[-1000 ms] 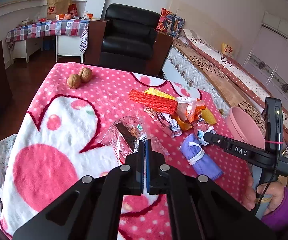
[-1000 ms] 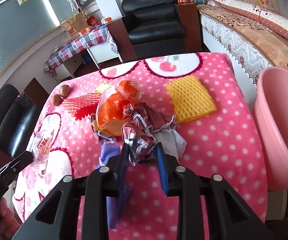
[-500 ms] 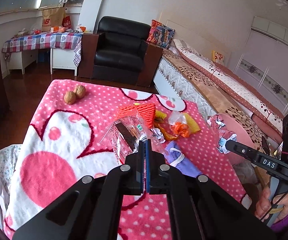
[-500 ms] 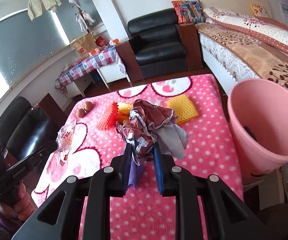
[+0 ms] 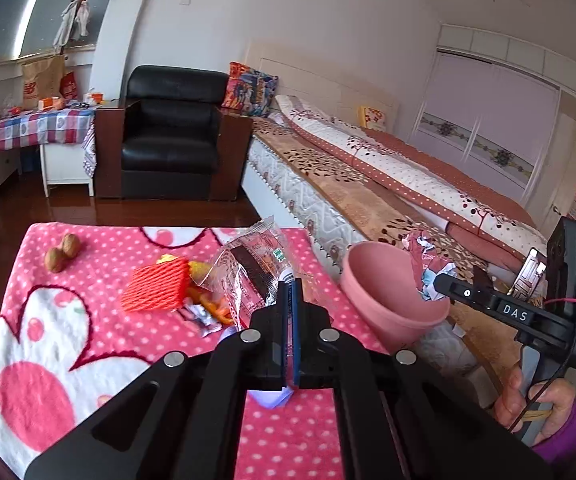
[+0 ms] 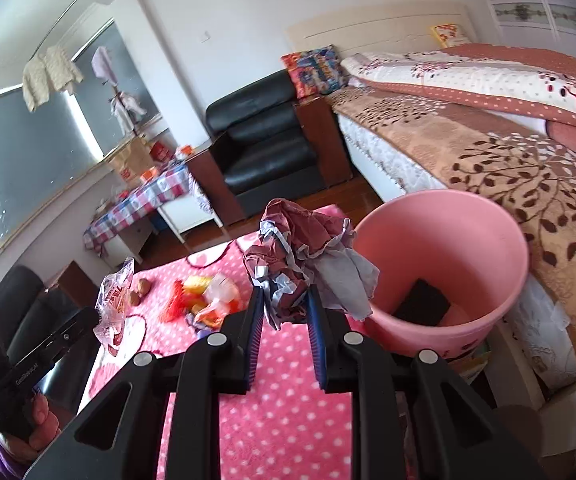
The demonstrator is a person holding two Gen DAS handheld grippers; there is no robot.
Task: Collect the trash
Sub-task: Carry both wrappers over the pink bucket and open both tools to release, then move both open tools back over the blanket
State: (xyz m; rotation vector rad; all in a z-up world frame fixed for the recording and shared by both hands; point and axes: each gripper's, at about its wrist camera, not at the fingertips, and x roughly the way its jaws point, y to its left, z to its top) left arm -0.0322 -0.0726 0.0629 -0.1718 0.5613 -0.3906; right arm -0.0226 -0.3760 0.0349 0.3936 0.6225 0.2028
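My left gripper [image 5: 290, 284] is shut on a clear plastic snack wrapper [image 5: 249, 268], held up over the pink dotted blanket [image 5: 87, 320]. My right gripper [image 6: 285, 300] is shut on a crumpled maroon and grey paper wad [image 6: 308, 256], lifted just left of the pink bin [image 6: 440, 264]. In the left wrist view the same wad [image 5: 428, 264] hangs at the far rim of the pink bin [image 5: 384, 300]. A dark flat item lies in the bin's bottom. On the blanket remain a red foam net [image 5: 155, 290], orange and yellow wrappers [image 5: 207, 300] and a purple cloth [image 5: 267, 398] partly hidden under my fingers.
Two walnuts [image 5: 61, 252] lie at the blanket's far left. A bed [image 5: 388, 184] runs along the right behind the bin. A black armchair [image 5: 167, 136] and a checked-cloth table [image 5: 27, 128] stand beyond the blanket. A hand in a purple sleeve [image 5: 544, 408] holds the right gripper.
Both grippers rose off the blanket with their loads. The right one carried the paper wad rightward up to the pink bin. The left one lifted the snack wrapper and swung toward the bin.
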